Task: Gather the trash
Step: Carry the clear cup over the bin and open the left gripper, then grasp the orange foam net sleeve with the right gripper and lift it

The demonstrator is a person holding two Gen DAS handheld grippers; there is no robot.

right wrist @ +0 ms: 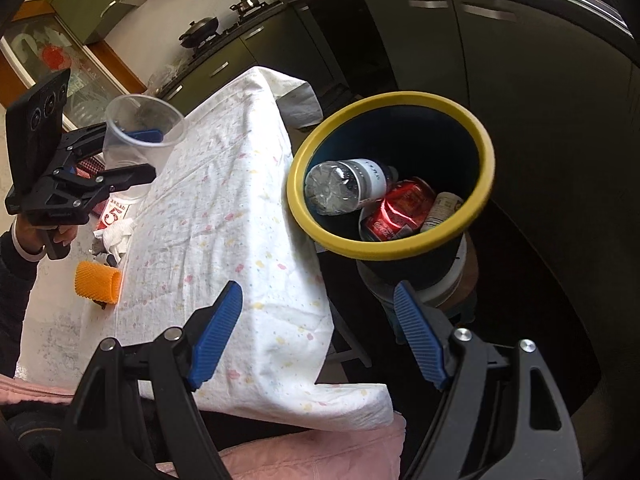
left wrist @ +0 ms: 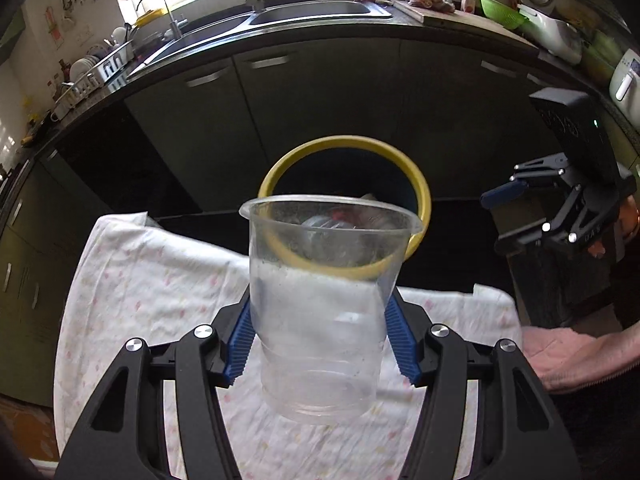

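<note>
My left gripper is shut on a clear plastic cup and holds it upright above the white cloth-covered table, short of the yellow-rimmed dark bin. The cup also shows in the right wrist view, held by the left gripper. My right gripper is open and empty, over the table's near corner beside the bin. The bin holds a plastic bottle, a crushed red can and another can.
On the table's far side lie an orange foam net sleeve, crumpled white paper and a red-and-white card. Dark kitchen cabinets and a sink counter stand behind the bin. The bin sits on a stool.
</note>
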